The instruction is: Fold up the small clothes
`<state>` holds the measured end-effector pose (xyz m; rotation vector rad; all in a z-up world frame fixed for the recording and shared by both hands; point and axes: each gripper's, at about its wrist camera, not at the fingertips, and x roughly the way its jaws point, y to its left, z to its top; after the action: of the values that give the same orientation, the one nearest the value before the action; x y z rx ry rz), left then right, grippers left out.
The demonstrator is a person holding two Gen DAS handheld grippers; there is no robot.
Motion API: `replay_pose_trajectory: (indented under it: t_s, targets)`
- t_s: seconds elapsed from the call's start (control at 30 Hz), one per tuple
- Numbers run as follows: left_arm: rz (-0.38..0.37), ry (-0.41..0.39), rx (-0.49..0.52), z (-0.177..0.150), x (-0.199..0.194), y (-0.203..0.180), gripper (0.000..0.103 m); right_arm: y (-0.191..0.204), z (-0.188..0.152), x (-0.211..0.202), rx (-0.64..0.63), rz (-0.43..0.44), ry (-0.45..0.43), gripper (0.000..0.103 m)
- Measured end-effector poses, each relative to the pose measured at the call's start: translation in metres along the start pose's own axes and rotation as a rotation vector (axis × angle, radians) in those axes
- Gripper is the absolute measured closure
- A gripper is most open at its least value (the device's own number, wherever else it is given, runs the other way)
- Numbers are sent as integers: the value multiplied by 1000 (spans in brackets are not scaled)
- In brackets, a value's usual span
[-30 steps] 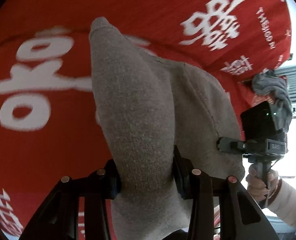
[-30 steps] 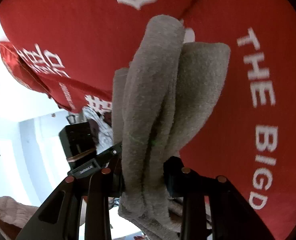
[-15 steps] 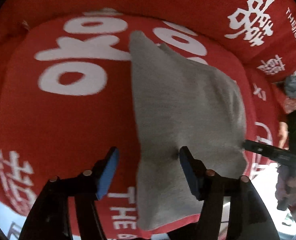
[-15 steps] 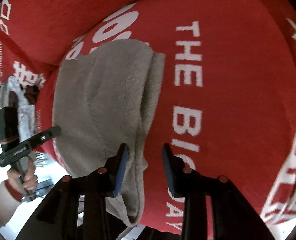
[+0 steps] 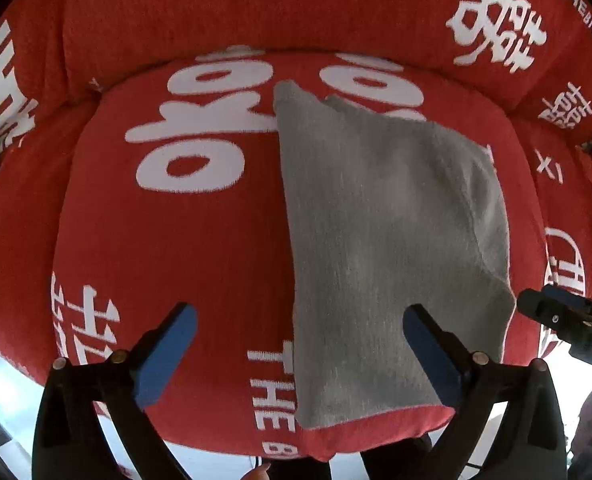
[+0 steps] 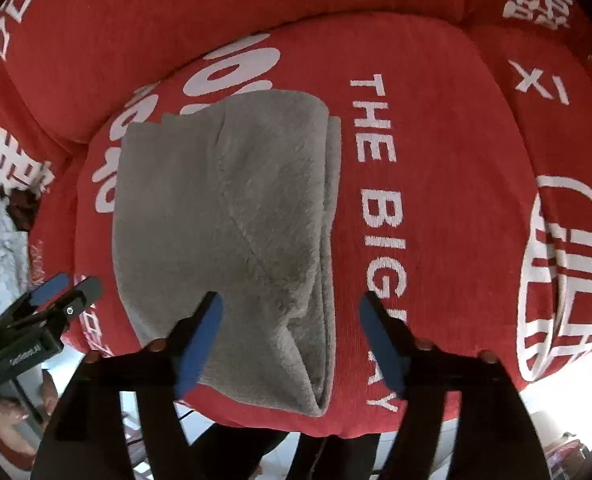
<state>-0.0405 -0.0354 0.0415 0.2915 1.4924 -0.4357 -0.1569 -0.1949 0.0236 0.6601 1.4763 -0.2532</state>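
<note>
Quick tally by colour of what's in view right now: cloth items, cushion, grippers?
Grey folded cloth: 1
Red cushion: 1
Black grippers with blue pads, both open: 2, left gripper and right gripper
Pale crumpled cloth at the far edge: 1
Total: 5

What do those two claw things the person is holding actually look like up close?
Each is a black two-pronged claw. The left gripper and right gripper have flat blue pads on their fingertips and round metal rivets on black angular arms. A small white printed label marks the body.
</note>
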Motion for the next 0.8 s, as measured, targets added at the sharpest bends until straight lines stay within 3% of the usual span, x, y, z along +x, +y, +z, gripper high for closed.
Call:
replay_pose_trajectory:
  t_s: [0.2,0.8]
  targets:
    - [28,14,4,-4,-1,-3,0,7,-6,0,0,-107,-18,6]
    - [67,-8,-9,-12,-14,-9,0,13,-17,-9,14,-107,-26,6]
